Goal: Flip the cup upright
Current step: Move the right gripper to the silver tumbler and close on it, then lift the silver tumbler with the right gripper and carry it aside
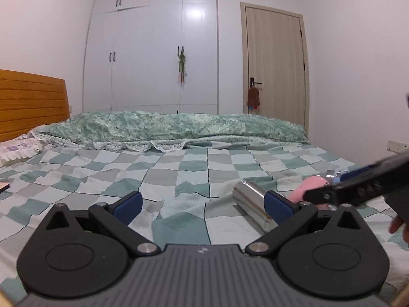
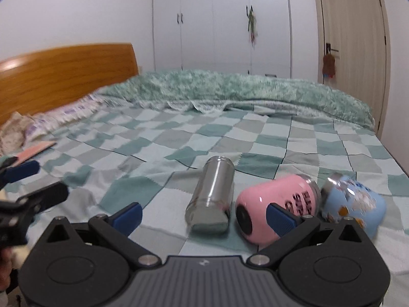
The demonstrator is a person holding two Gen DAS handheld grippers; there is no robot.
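Your left tongs (image 1: pixel 204 204) and right tongs (image 2: pixel 204 213) are both spread wide, holding nothing. The steel cup (image 2: pixel 211 199) lies on its side on the bed (image 2: pixel 179 138) near its front edge, just beside the toppled pink cup (image 2: pixel 271 204) and blue cup (image 2: pixel 358 204).

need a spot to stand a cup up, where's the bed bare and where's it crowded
Bare: the checkered sheet left of the steel cup, out toward the pillow, and the stretch between the cups and the green quilt. Crowded: steel cup, pink cup and blue cup lie side by side, close together, at the right gripper.
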